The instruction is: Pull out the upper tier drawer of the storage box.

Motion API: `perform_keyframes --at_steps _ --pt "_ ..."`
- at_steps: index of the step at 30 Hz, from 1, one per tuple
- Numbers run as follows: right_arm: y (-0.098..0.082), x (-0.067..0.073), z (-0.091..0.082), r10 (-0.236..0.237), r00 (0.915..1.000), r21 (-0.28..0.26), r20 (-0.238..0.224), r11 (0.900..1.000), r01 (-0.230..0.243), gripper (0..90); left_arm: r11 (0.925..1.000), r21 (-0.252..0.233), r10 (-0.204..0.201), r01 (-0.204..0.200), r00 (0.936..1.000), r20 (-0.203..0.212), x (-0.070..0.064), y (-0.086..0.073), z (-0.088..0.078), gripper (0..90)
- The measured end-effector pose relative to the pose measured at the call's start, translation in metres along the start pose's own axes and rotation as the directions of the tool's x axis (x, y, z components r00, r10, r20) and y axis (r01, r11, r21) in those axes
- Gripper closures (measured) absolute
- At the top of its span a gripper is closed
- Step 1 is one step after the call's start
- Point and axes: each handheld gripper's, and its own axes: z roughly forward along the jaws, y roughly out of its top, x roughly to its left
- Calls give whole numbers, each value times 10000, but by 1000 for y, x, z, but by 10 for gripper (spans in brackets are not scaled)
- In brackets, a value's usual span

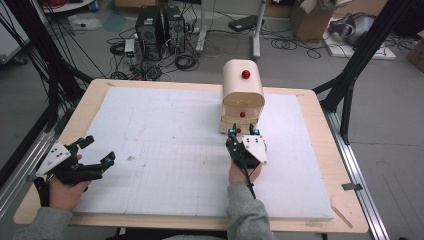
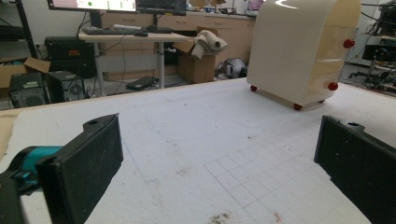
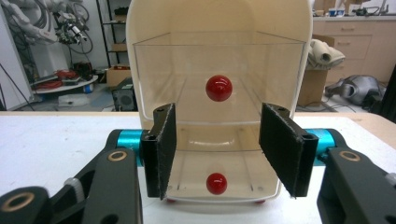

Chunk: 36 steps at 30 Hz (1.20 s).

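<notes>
A cream cabinet (image 1: 243, 92) with a rounded top and clear-fronted drawers stands right of centre at the back of the white foam board (image 1: 165, 150). Each drawer has a red knob: top (image 1: 246, 74), middle (image 1: 242, 114) and bottom (image 1: 238, 131). My right gripper (image 1: 244, 132) is open right in front of the bottom drawer. In the right gripper view (image 3: 229, 149) its jaws stand on either side of the bottom knob (image 3: 216, 183), not touching it, with the middle knob (image 3: 218, 88) above. My left gripper (image 1: 99, 150) rests open and empty at the board's left edge, and in its own view (image 2: 219, 163) the cabinet (image 2: 299, 51) is far off.
The foam board lies on a wooden table (image 1: 325, 150). Black frame posts (image 1: 350, 65) stand off the right and left sides. On the floor behind are computer towers (image 1: 160, 30), cables and boxes. The left gripper view has small dirt marks (image 2: 219, 217) on the foam.
</notes>
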Motion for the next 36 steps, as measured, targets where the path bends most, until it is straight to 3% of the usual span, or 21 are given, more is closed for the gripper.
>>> perform_keyframes --at_steps 9,23,36 --pt "-2 0 6 -55 9999 102 132 9999 54 468 10000 38 24 -24 10000 24 0 -1 1 17" --pt "11 3 22 -261 9995 -17 196 9997 262 469 10000 71 6 -6 10000 40 0 -1 1 17" --pt "10 2 33 -164 9995 36 276 9999 163 476 9999 119 6 -7 10000 91 0 -2 1 17"
